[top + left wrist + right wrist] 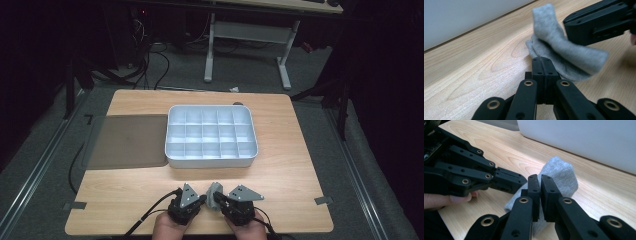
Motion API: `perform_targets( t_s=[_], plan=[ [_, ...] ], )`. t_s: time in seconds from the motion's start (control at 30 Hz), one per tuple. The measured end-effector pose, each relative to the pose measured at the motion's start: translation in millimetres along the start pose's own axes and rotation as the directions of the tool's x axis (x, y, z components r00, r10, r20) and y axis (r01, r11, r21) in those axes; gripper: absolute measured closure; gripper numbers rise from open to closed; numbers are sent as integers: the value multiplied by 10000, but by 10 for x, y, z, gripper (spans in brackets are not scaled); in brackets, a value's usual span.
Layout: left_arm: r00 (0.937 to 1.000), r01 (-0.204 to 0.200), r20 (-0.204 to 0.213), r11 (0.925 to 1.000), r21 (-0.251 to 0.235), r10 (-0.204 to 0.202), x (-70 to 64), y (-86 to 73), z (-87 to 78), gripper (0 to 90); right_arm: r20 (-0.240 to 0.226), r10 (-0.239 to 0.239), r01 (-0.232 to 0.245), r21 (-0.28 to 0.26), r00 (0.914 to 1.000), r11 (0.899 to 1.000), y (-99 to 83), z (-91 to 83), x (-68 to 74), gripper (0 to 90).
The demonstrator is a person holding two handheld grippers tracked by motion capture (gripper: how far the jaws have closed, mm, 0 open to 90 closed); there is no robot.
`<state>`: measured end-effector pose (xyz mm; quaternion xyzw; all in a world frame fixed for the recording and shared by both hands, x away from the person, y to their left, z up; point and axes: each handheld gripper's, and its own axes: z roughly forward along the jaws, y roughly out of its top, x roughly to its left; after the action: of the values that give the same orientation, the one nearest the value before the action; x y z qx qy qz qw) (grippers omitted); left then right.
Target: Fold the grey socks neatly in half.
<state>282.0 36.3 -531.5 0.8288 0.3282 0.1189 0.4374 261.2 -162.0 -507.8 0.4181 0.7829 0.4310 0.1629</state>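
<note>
Both tongs pinch the grey sock [214, 194] between them, left gripper [201, 198] and right gripper [220, 198] clamped on its edges; pulling apart could slip the fabric free onto the table [125, 190], short of the tray [211, 161] ahead.

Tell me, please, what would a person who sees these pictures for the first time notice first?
The eye goes first to the small grey knitted cloth at the near edge of the light wooden table, held between the left tool and the right tool, both closed on it. Next comes the white plastic tray with many small compartments in the middle of the table, with a flat grey mat touching its left side.
</note>
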Motion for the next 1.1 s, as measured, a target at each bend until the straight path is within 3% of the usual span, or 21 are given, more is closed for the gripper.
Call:
perform_targets(
  t_s=[0.17,0.27,0.4,0.57,0.67,0.77,0.8,0.87,0.97,1.1],
  plan=[
    [9999,120,26,9999,-115,-120,16,1,-15,899,-160,23,-14,555,9999,9985,-45,85,-14,876],
    [9999,153,-53,9995,-292,-155,37,19,-61,900,-281,-194,213,671,9994,9975,-35,146,24,884],
    [9994,309,-150,9957,-870,-323,85,63,-176,900,-433,-708,743,862,9966,9935,11,220,87,897],
    [9990,444,138,9883,-1462,-429,106,126,-279,899,-677,-969,1023,802,9930,9915,32,292,188,900],
    [9993,355,166,9899,-1371,-336,108,132,-250,899,-894,-1057,1127,772,9904,9906,40,324,251,900],
    [9989,456,166,9918,-1194,-439,143,113,-207,900,-962,-1147,1219,734,9887,9898,40,336,277,900],
    [9982,598,28,9941,-903,-598,199,74,-151,900,-970,-1172,1244,723,9884,9896,40,336,283,900],
    [9968,797,113,9931,-856,-791,237,42,-130,900,-1005,-1144,1218,718,9883,9899,41,330,275,900],
    [9972,749,51,9939,-807,-747,238,44,-133,900,-985,-1139,1215,751,9886,9897,55,316,264,885],
    [9969,756,-147,9938,-814,-771,241,34,-141,900,-863,-1080,1105,253,9904,9936,115,152,313,843]
  ],
)
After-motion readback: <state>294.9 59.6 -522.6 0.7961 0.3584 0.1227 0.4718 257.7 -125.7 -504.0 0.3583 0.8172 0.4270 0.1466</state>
